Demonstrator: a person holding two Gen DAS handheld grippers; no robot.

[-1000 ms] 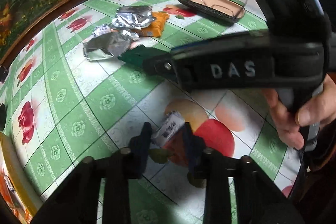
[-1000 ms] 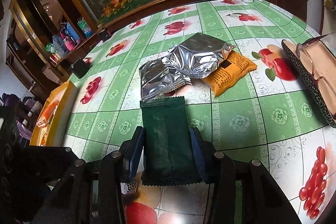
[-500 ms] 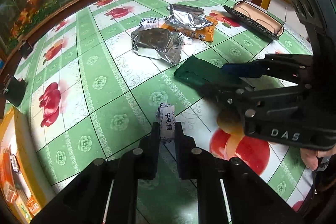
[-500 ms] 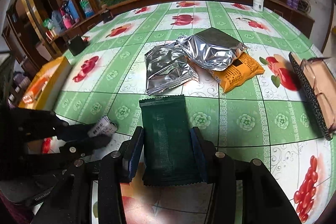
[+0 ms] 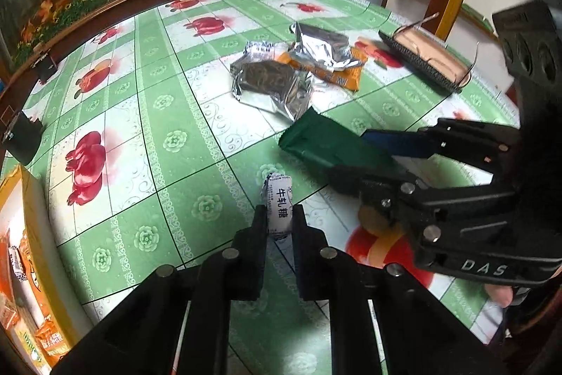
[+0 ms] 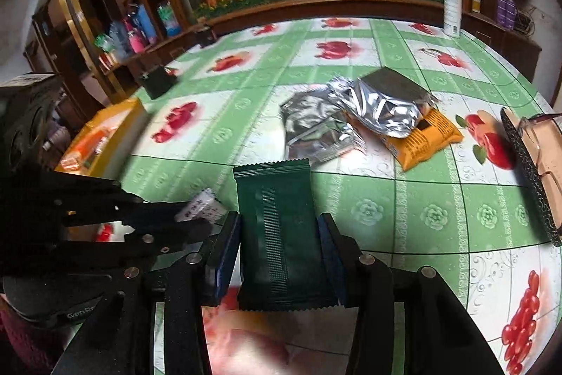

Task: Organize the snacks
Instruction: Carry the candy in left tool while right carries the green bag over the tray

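Note:
My left gripper [image 5: 279,222] is shut on a small white nougat candy [image 5: 279,204] with Chinese print, held above the green tablecloth. My right gripper [image 6: 281,234] is shut on a dark green snack packet [image 6: 277,227], also lifted; this packet shows in the left wrist view [image 5: 326,146]. The left gripper with the candy [image 6: 202,204] sits just left of the green packet in the right wrist view. Two silver foil packets [image 6: 383,101] [image 6: 316,132] and an orange packet [image 6: 426,136] lie piled mid-table.
A yellow box [image 6: 102,136] holding snacks stands at the table's left edge and shows in the left wrist view [image 5: 31,255]. An open glasses case [image 6: 534,164] lies at the right. A white spray bottle [image 6: 451,6] and a black object [image 6: 158,81] stand farther back.
Both grippers have lifted and swung left with their snacks held. The yellow box now sits closer in the right wrist view.

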